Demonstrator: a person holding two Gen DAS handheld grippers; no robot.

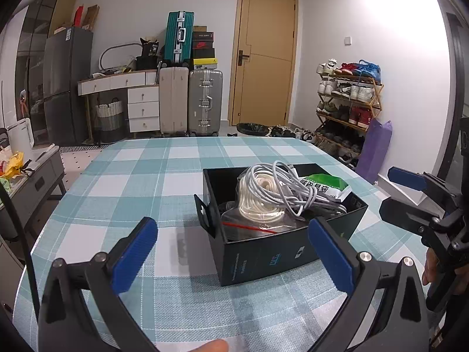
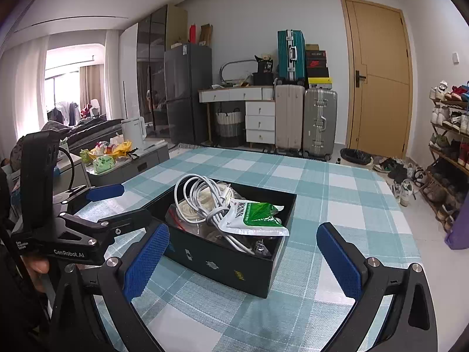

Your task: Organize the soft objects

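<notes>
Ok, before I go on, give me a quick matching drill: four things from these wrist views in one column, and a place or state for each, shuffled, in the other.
Things:
1. white cable bundle
2. green and white packet
3. black box
4. left gripper

Places or states:
A. open, holding nothing
B. on the checked tablecloth, lid off
C. coiled, rising above the box rim
D. lying on top of the cables, at the box's right side in the right wrist view

Pairs: 1-C, 2-D, 3-B, 4-A
</notes>
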